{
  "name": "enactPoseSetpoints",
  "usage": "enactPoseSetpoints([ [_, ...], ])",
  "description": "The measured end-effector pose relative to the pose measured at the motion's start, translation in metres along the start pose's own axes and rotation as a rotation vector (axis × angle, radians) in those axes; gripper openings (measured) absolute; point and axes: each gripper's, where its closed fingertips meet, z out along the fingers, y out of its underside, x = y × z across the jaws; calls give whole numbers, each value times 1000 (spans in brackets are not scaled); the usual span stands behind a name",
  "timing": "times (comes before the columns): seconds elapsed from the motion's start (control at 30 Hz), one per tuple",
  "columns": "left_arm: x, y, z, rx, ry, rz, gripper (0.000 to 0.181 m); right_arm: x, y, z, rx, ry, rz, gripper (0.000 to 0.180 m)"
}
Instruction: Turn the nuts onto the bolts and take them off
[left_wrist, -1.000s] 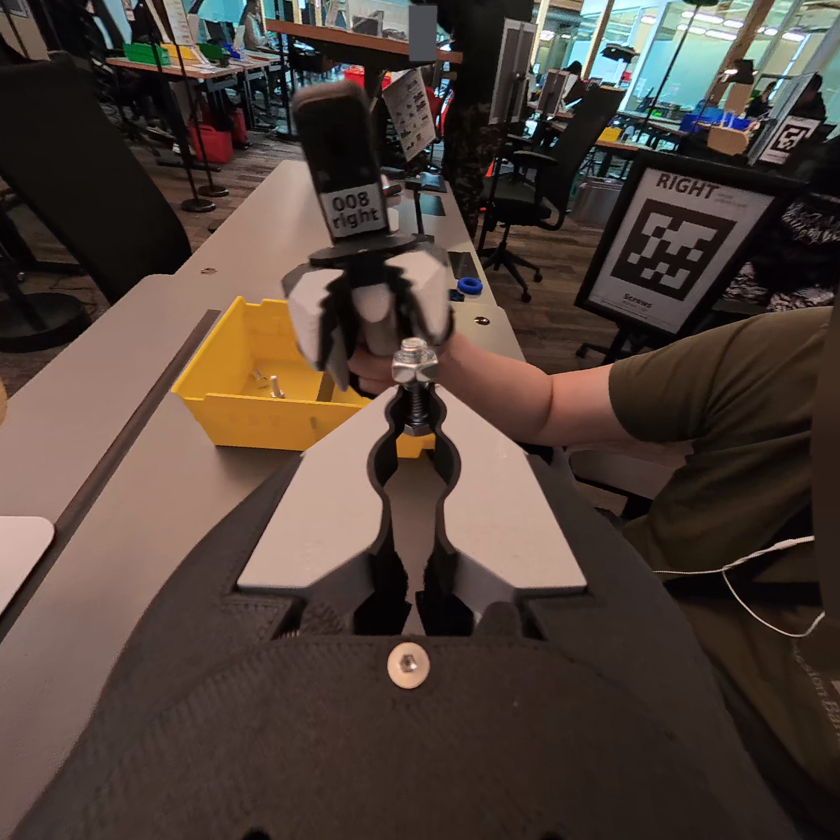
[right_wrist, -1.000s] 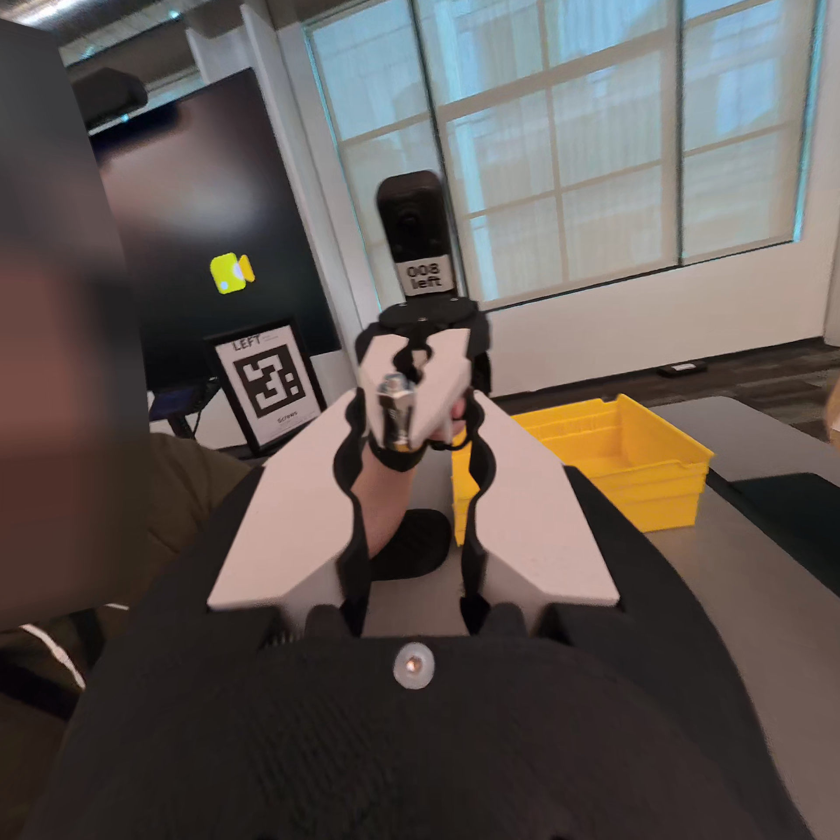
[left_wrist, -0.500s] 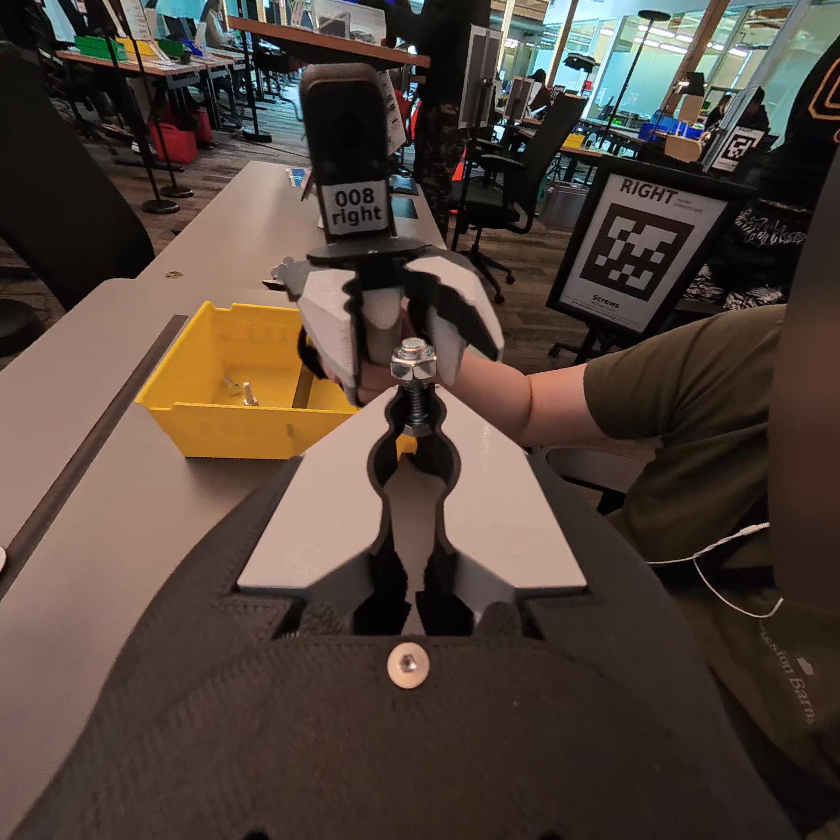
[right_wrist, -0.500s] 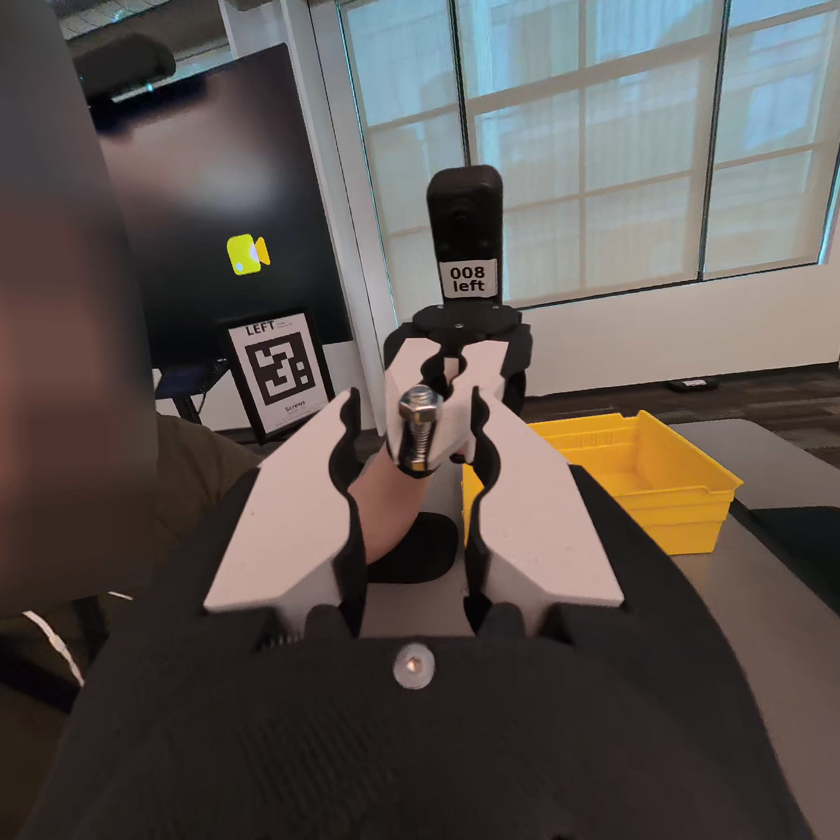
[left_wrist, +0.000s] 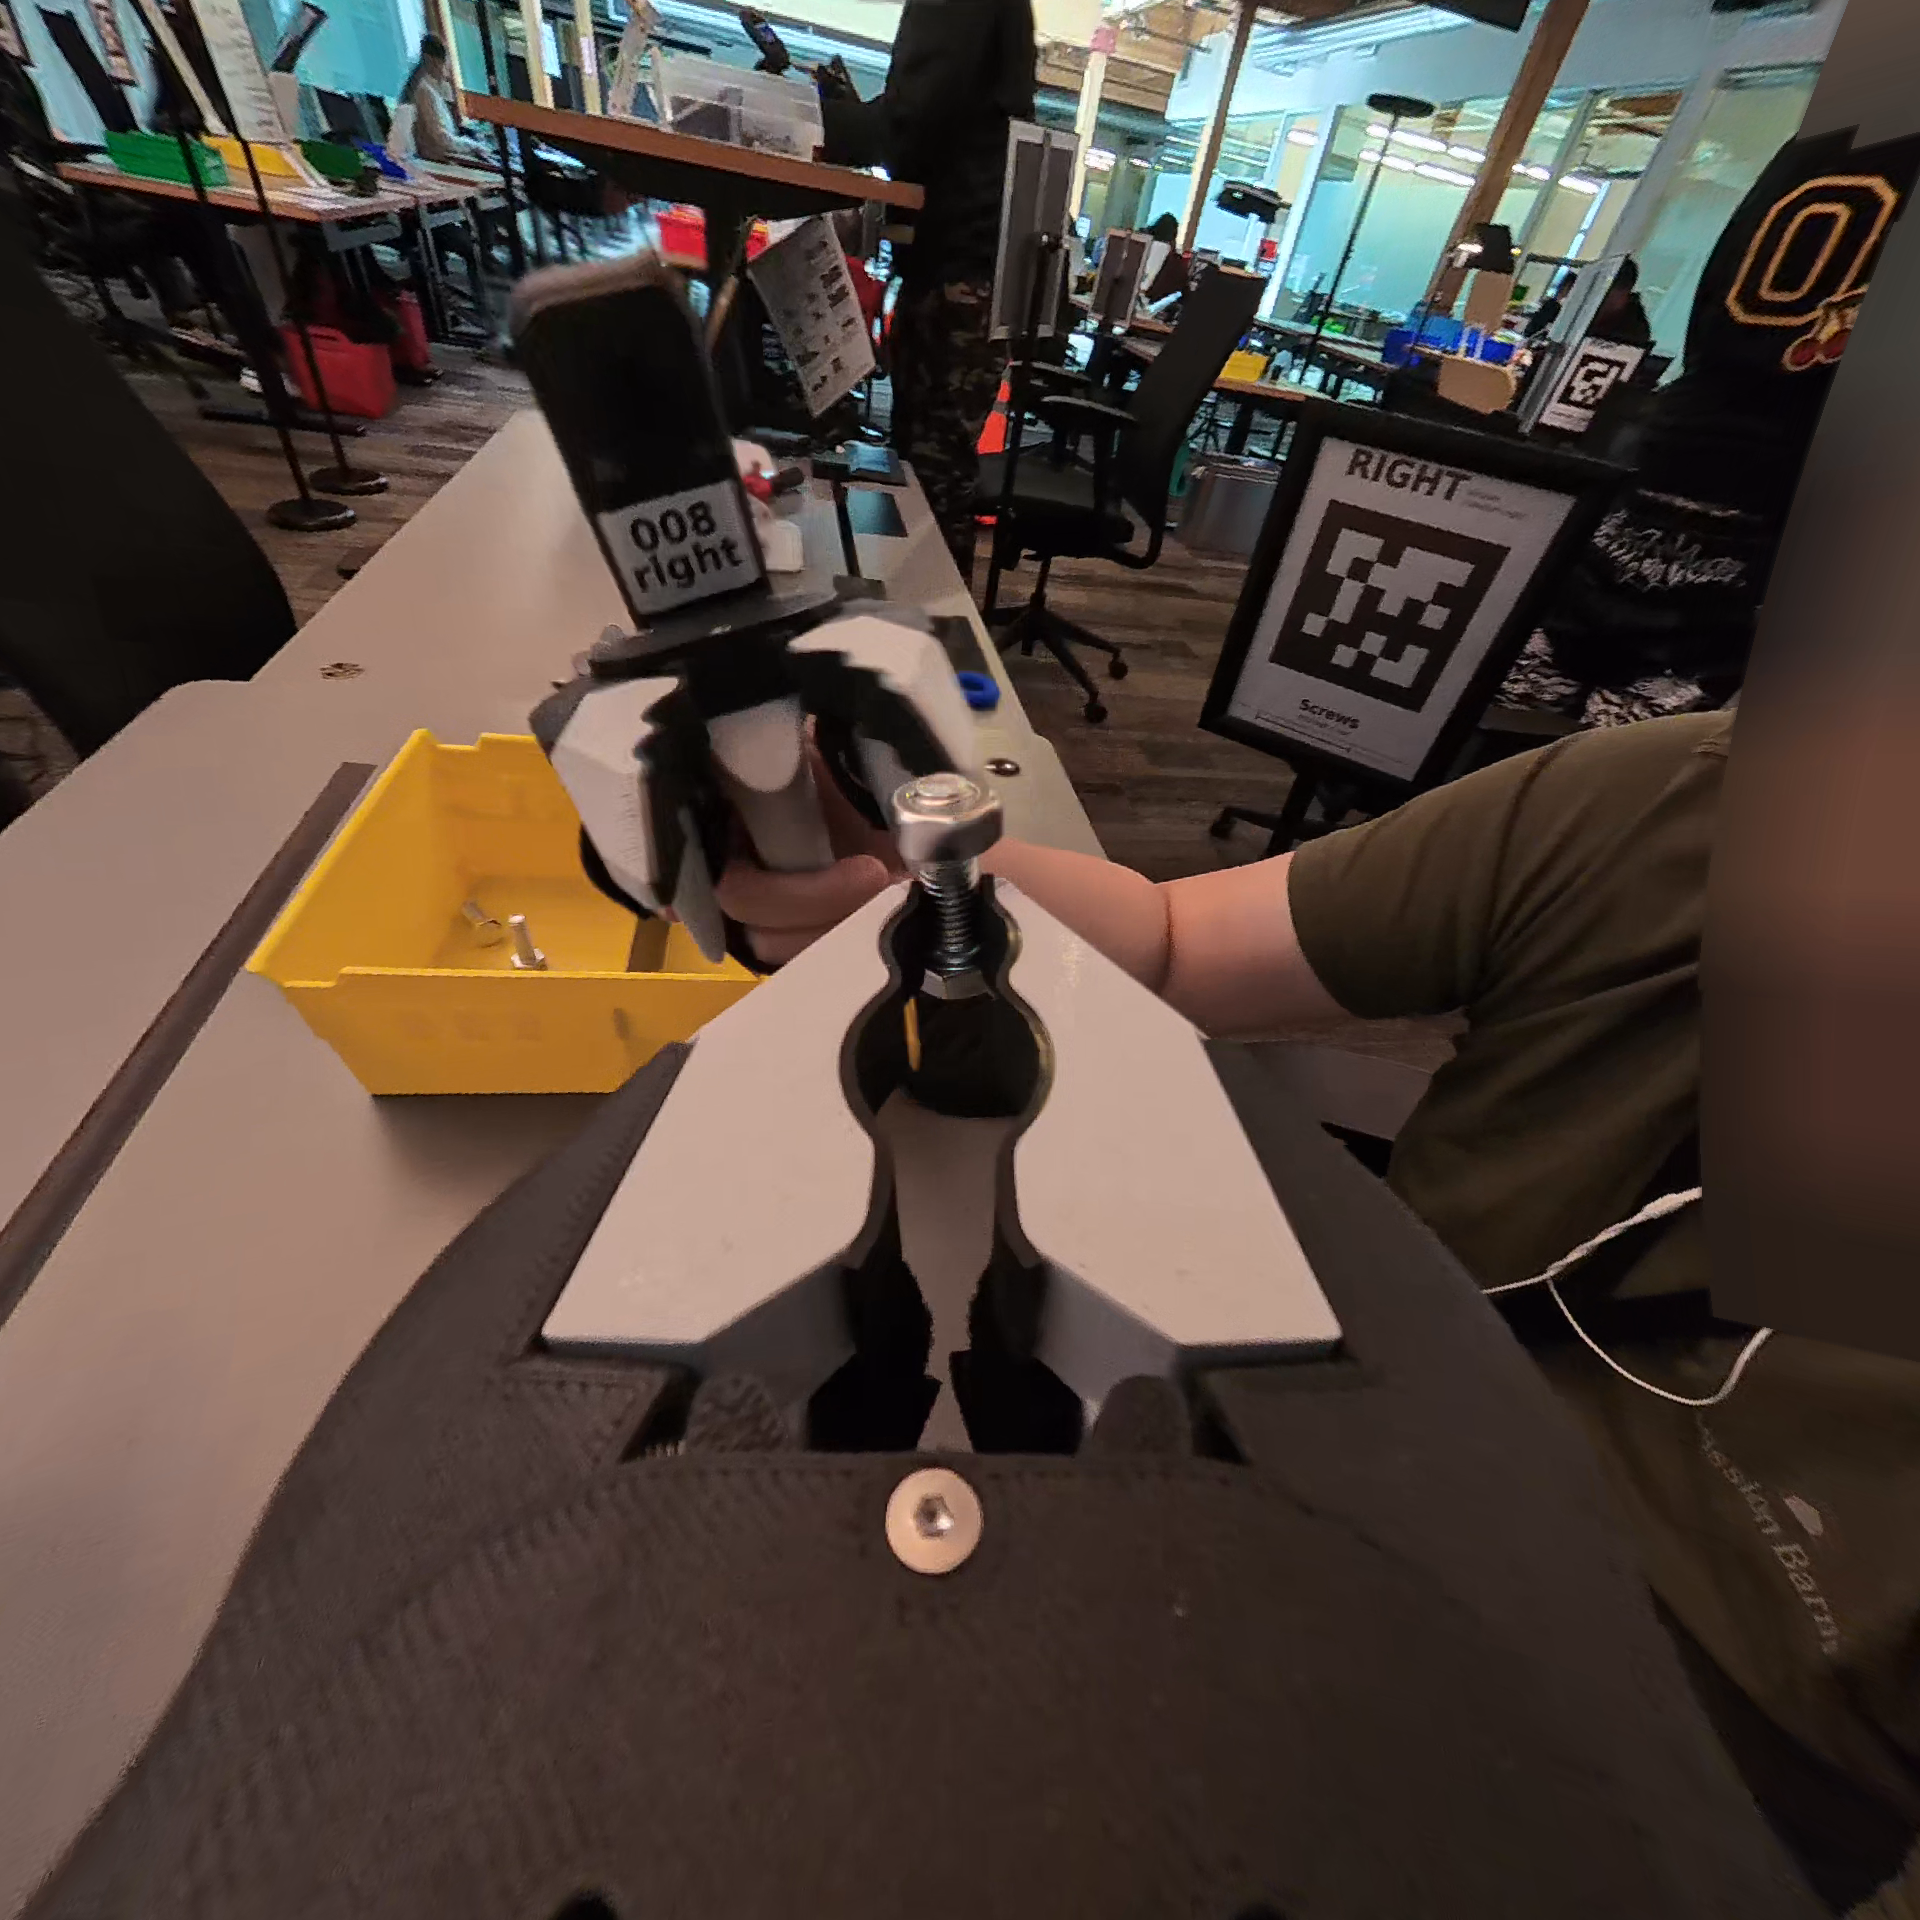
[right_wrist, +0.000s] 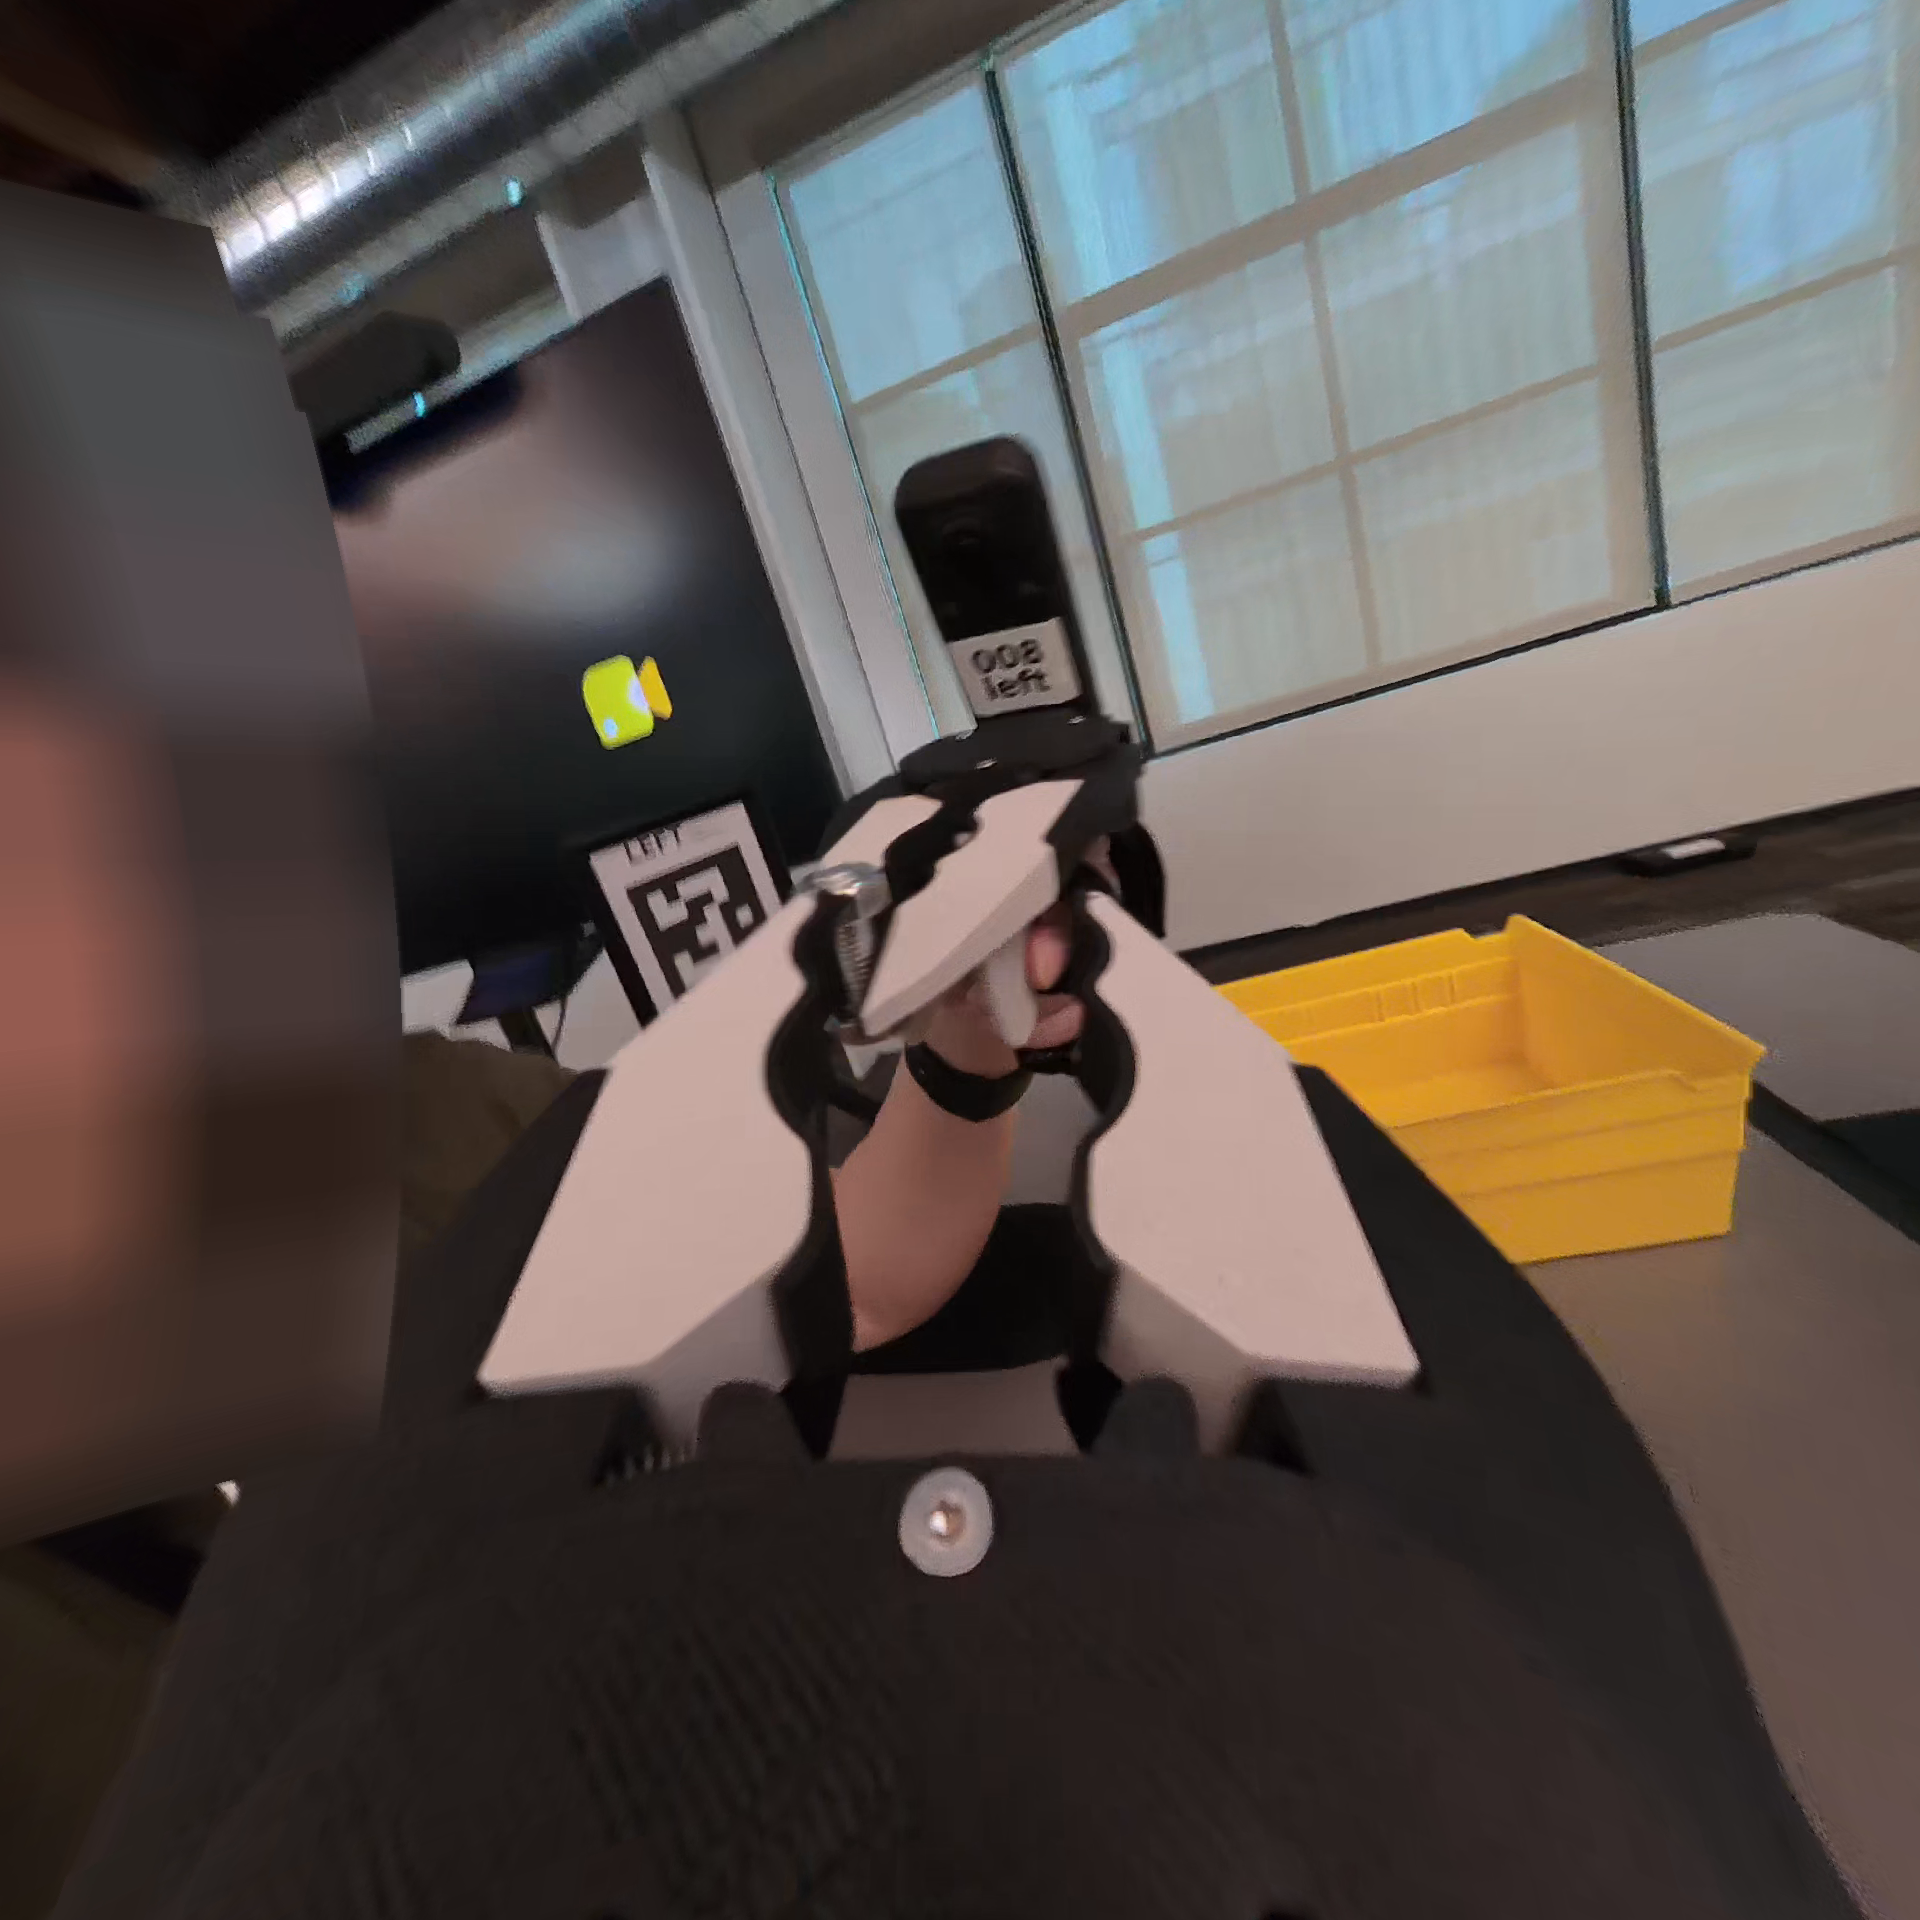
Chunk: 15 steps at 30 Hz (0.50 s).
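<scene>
Grey table, silver threaded bolt upright, hex nut seemingly near tip

Two grippers, one bin, three bolts
One bolt carries one nut; two loose bolts lie in the yellow bin

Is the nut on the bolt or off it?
On. The nut sits at the bolt's threaded tip, bare thread showing below it.
</scene>
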Motion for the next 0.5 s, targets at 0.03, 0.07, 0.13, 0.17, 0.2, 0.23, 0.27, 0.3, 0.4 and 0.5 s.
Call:
enactPoseSetpoints([
  [0.03, 1, -1, -1, 5, 4, 5, 7, 5, -5, -5, 30, 10, 30, 37],
  [0.07, 4, -1, -1, 6, 25, 1, 7, 1, -9, -6, 45, -10, 31, 38],
  [0.13, 4, -3, -2, 16, 22, -3, 7, -14, -6, 2, 6, -42, -12, 41],
  [0.17, 3, -2, -1, 11, 13, 3, 7, -21, -3, 7, -16, -47, -45, 43],
  [0.2, 2, -1, 0, 3, 11, 7, 7, -26, 0, 11, -34, -48, -68, 45],
  [0.23, 2, -1, 0, 3, 13, 5, 7, -27, 3, 15, -47, -47, -74, 45],
  [0.27, 2, -1, 1, 8, 19, 2, 7, -25, 5, 16, -48, -36, -69, 45],
  [0.3, 4, -2, 2, 14, 33, -1, 7, -18, 5, 15, -42, -15, -55, 42],
  [0.4, 1, -4, 2, 25, 6, 0, 7, -6, 0, 2, -4, -38, 41, 45],
  [0.5, 7, -8, 0, 47, 46, -10, 7, -10, -5, 0, 16, -50, 29, 42],
])
